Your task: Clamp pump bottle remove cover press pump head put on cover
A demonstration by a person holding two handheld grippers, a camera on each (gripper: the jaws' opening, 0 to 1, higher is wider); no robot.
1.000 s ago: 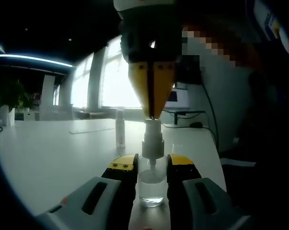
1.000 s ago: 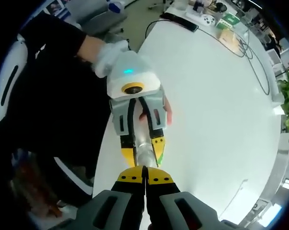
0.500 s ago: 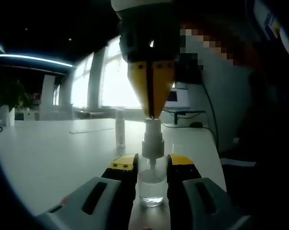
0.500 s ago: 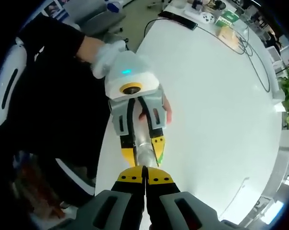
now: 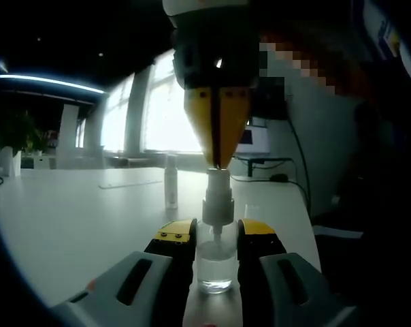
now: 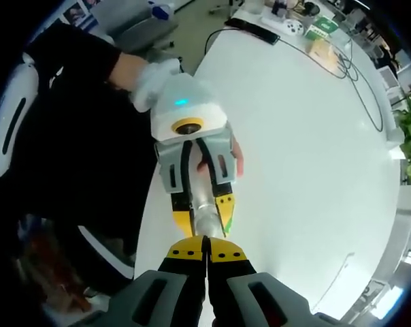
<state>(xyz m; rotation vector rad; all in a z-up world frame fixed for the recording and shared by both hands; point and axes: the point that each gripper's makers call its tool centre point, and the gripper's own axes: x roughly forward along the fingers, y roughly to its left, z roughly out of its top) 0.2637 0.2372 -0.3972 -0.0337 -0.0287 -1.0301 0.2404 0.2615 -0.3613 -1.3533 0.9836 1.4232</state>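
Surroundings: a second small bottle [image 5: 171, 182] is seen upright farther back on the white table [image 5: 69, 225].
Bottle [image 5: 216, 255]: held upright, pump head [image 5: 217, 201] on top.
Left gripper [image 5: 216, 238]: clamped on the bottle.
Right gripper [image 5: 218, 160]: jaws closed, tips met on the pump head from above.

Left gripper [image 6: 204, 206]: white housing with teal light, grey jaws, black cables, yellow tips; right gripper [image 6: 205, 253]: grey jaws with black slots, yellow tips; person: black sleeve [image 6: 76, 61], white glove [image 6: 151, 78].
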